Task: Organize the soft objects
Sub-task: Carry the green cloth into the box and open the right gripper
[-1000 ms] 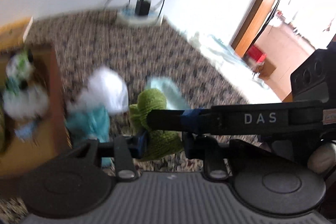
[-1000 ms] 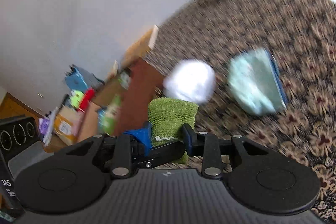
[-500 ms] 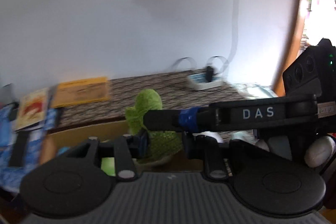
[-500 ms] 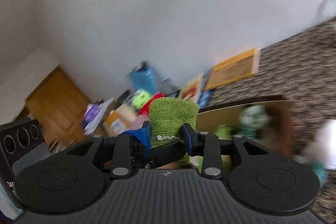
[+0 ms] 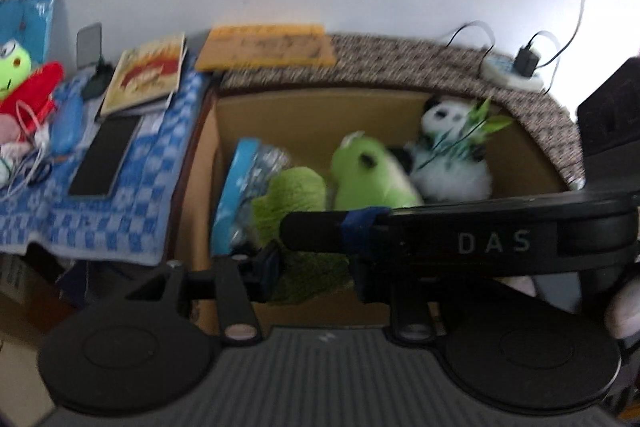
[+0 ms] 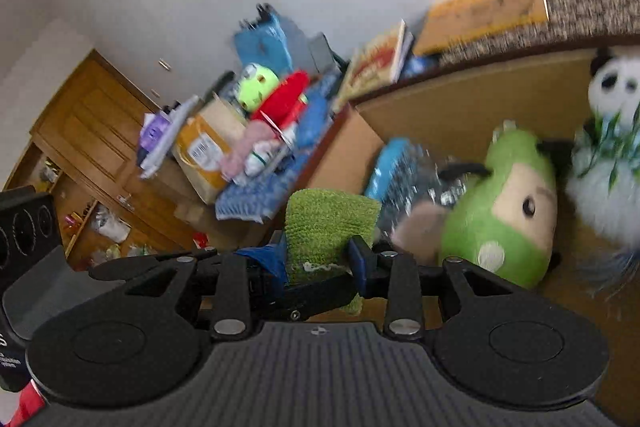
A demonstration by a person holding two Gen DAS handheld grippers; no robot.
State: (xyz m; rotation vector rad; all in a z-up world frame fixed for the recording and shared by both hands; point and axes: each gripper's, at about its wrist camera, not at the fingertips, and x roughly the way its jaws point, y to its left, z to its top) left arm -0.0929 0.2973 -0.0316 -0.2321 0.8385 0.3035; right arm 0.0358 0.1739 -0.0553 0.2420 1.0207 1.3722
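Both grippers hold one green knitted cloth point(image 5: 294, 195) over an open cardboard box point(image 5: 320, 107). My left gripper point(image 5: 314, 267) is shut on its lower part. My right gripper point(image 6: 320, 257) is shut on the same green cloth point(image 6: 330, 223); its finger crosses the left wrist view as a black bar. In the box lie a green plush toy point(image 5: 372, 179), a white panda plush with green leaves point(image 5: 452, 155) and a blue-edged packet point(image 5: 236, 187). The right wrist view also shows the green plush point(image 6: 508, 211) and the panda point(image 6: 608, 147).
A blue checked cloth point(image 5: 120, 203) left of the box carries books point(image 5: 148, 71), a dark tablet point(image 5: 106, 155) and cables. A red and green plush point(image 5: 24, 79) lies far left. A power strip point(image 5: 512, 71) sits on the patterned carpet. A wooden cabinet point(image 6: 88, 131) stands behind.
Both grippers swung with the green cloth from above the carpet, past the wall, to over the open box. The box's contents have come into view.
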